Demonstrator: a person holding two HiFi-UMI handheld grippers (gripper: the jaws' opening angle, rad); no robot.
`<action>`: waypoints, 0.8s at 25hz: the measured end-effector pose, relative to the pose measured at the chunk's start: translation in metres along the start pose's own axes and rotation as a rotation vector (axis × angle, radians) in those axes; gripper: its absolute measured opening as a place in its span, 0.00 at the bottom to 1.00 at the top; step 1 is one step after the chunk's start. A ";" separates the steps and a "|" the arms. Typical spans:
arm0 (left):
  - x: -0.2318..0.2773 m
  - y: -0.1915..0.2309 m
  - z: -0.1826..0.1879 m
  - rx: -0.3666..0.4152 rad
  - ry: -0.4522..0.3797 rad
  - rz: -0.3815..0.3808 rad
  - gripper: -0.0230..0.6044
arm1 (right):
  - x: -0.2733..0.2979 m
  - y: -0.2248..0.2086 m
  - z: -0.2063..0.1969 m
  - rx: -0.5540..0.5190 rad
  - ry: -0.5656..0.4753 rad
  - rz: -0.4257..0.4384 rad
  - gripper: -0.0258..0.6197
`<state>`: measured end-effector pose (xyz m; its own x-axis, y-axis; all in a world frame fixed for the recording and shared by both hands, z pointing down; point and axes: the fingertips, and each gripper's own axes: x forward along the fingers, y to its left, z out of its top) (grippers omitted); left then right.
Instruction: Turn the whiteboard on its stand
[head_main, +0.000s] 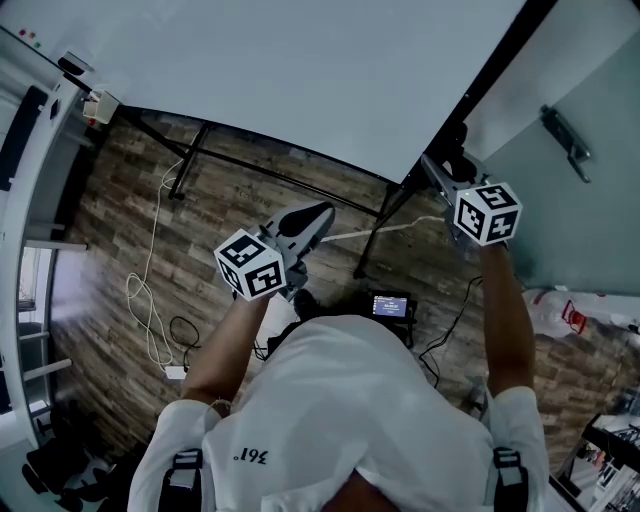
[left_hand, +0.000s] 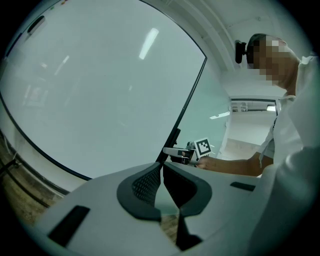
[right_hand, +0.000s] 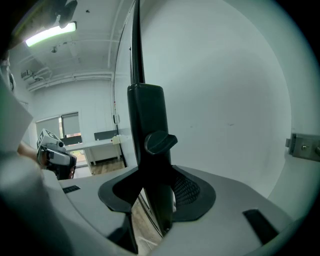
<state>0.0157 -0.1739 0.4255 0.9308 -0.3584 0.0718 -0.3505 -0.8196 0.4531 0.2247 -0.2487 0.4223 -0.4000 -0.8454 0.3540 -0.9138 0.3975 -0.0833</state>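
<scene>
The whiteboard (head_main: 300, 70) lies tipped almost flat on its black stand (head_main: 385, 220), filling the top of the head view. My right gripper (head_main: 432, 168) is at the board's near right corner. In the right gripper view its jaws are shut on the black side post (right_hand: 147, 115), just below the locking knob (right_hand: 160, 142), and the board's edge (right_hand: 135, 45) runs up from there. My left gripper (head_main: 322, 212) hangs below the board's near edge, clear of it. In the left gripper view its pads (left_hand: 147, 182) meet at the tips with nothing between them, facing the board (left_hand: 100, 90).
Black stand legs (head_main: 195, 155) spread over the wood floor. A white cable (head_main: 150, 300) loops on the floor at left. A small device with a lit screen (head_main: 390, 305) sits by the person's front. A wall with a metal bracket (head_main: 565, 140) stands close on the right.
</scene>
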 end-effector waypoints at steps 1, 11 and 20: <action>-0.001 0.001 -0.001 -0.001 0.001 0.003 0.05 | 0.002 0.001 0.000 0.000 0.000 0.002 0.33; -0.010 0.007 -0.002 -0.008 0.000 0.028 0.05 | 0.021 0.017 0.006 -0.004 0.010 0.024 0.33; -0.014 0.012 -0.007 -0.020 0.001 0.040 0.05 | 0.039 0.033 0.011 -0.010 0.022 0.041 0.33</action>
<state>-0.0011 -0.1754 0.4364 0.9163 -0.3900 0.0913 -0.3852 -0.7956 0.4676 0.1786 -0.2727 0.4235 -0.4351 -0.8206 0.3705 -0.8960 0.4351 -0.0886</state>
